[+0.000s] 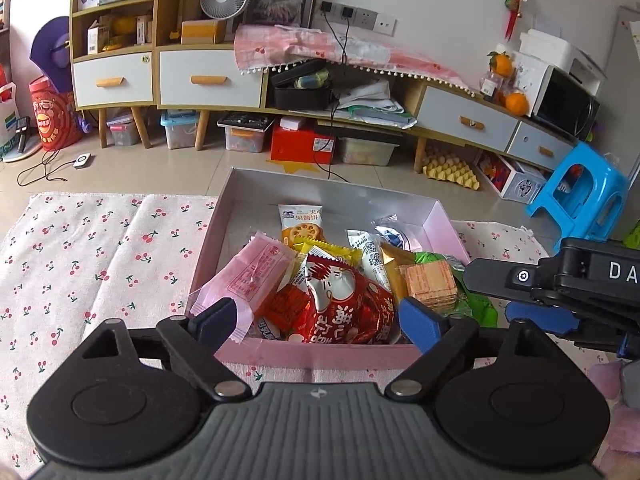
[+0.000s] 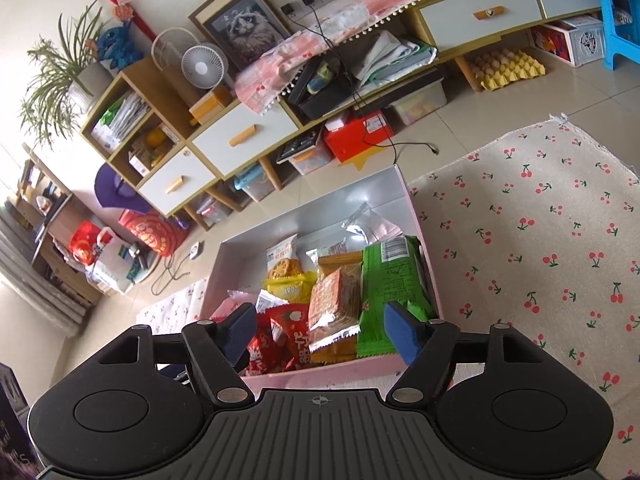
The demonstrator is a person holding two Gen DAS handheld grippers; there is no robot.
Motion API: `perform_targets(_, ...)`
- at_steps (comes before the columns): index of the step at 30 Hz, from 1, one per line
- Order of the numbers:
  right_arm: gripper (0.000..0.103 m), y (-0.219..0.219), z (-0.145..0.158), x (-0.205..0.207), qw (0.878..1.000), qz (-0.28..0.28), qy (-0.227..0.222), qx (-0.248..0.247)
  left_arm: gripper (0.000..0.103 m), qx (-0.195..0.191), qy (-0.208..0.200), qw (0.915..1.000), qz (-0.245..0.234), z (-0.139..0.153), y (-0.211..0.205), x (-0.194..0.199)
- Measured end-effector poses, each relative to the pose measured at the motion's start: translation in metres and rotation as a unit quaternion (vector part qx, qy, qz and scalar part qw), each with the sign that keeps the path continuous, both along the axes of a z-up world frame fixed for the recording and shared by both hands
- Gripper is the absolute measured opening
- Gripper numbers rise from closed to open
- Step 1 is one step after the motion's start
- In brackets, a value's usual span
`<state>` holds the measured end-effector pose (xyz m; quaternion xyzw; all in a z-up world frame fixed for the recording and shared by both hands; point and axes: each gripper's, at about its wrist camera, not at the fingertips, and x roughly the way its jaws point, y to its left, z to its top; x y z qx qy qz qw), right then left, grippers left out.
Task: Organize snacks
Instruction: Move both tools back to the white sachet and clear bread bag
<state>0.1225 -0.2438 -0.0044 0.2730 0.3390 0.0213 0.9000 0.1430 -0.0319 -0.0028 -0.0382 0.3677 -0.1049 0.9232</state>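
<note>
We're holding both grippers empty with fingers spread wide. The left gripper [image 1: 316, 322] is hovering over the near wall of the pink box [image 1: 320, 354], with the red snack bag [image 1: 346, 306] lying directly ahead between its fingers, long axis running roughly away from us. The right gripper [image 2: 320, 330] is hovering at the same wall further right, its fingers framing the wafer pack [image 2: 334, 308], which is lying lengthwise beside the green packet [image 2: 394, 280]. All snacks are sitting in the box, piled toward the near end: pink packet [image 1: 250, 276], yellow packet [image 1: 326, 250], biscuit packet [image 1: 300, 226]. The far end is showing bare floor of the box. The box is resting on the cherry-print cloth [image 1: 96, 248].
</note>
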Motion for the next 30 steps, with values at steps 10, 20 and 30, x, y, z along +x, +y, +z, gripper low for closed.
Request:
perform_targets(10, 0.080, 0.004, 0.009, -0.023, 0.999, 0.027, 0.011, -0.029, 0.098, 0.035, -0.005, 0.9993, -0.013, 0.006, 0.009, -0.022)
perform_targets(20, 0.083, 0.012, 0.010, -0.062, 0.993, 0.076, 0.029, -0.089, 0.100, 0.048, 0.016, 0.9978, -0.043, 0.001, 0.021, -0.051)
perform_targets(30, 0.083, 0.024, -0.006, -0.100, 0.977, 0.142, 0.048, -0.151, 0.100, 0.077, 0.040, 0.9922, -0.089, -0.014, 0.017, -0.083)
